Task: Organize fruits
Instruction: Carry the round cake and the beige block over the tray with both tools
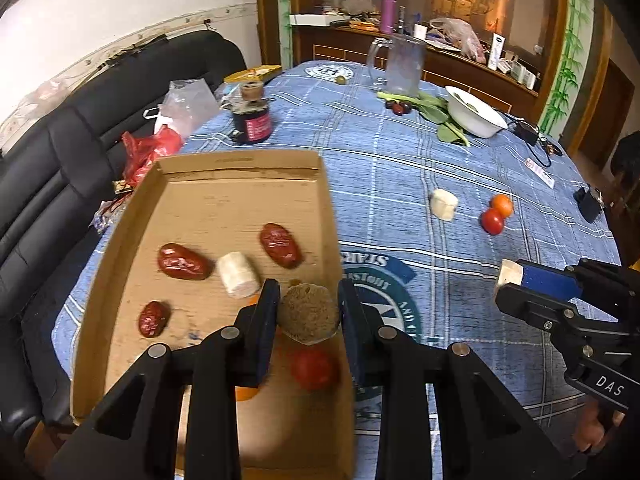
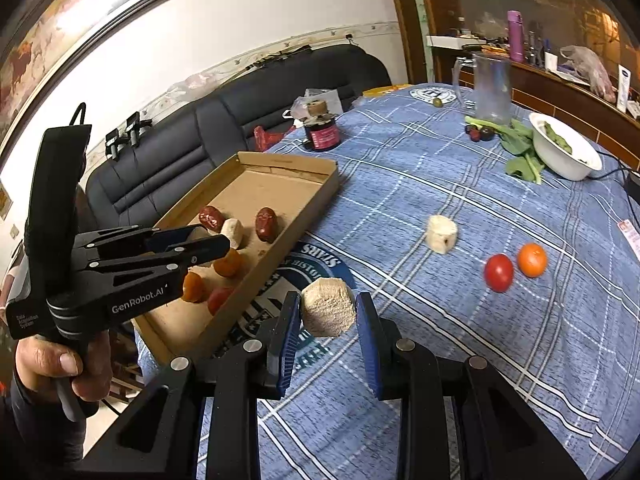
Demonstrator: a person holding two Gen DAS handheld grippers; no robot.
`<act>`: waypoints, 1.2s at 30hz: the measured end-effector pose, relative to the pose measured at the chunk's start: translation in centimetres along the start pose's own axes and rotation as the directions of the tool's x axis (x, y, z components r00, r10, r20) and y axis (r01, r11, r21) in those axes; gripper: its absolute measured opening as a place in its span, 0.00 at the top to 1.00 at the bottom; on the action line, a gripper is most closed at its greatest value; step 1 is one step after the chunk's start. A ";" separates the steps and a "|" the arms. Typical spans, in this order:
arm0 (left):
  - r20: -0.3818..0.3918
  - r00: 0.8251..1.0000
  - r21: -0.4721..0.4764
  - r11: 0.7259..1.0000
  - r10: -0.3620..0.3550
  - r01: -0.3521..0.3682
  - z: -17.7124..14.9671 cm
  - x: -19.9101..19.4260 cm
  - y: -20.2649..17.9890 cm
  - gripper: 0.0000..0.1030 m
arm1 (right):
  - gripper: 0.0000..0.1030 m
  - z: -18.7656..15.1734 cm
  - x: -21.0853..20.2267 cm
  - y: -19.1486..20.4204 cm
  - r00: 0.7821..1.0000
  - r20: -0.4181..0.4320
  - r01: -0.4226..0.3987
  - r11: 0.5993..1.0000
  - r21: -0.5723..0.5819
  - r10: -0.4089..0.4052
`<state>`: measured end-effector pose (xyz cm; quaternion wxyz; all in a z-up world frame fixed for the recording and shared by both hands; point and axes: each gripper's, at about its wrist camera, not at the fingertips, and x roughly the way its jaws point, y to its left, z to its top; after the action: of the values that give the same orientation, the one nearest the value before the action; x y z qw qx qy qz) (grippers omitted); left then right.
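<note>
Pale, rough and cut like a short stub, a sugarcane chunk (image 1: 308,312) sits pinched between the blue pads of the left gripper (image 1: 309,312), its cut end facing the camera, just above the near end of the cardboard tray (image 1: 240,168). The right gripper (image 2: 328,314) squeezes another sugarcane piece (image 2: 328,312) the same way, over the blue checked tablecloth (image 2: 440,340) just beside the tray's right wall. Inside the tray lie three red dates (image 1: 184,262), a white stub (image 1: 238,280) lying on its side, a red tomato (image 1: 314,368) and orange ones (image 2: 228,263). Right of the tray, well apart, stand a third stub (image 2: 441,234), a red tomato (image 2: 499,273) and an orange tomato (image 2: 532,260). Beyond the tray are a dark jar (image 1: 253,126), a glass jug (image 1: 404,66) and a white bowl (image 1: 476,114) with green leaves (image 1: 440,118). The left tool reads "GenRobot.AI"; the right one reads "DAS".
</note>
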<state>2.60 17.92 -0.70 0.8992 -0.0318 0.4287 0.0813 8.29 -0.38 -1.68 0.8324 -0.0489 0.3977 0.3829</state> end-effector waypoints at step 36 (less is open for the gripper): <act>0.066 0.980 -0.042 0.982 0.187 -0.184 0.8 -0.1 7.1 0.74 | 0.73 3.8 6.8 5.5 0.996 -0.069 -0.066 0.991 -0.116 0.058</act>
<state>1.95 25.03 -0.04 0.9013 -0.0050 0.3967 0.1736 9.63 9.01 -2.59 0.8022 -0.0982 0.4029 0.4295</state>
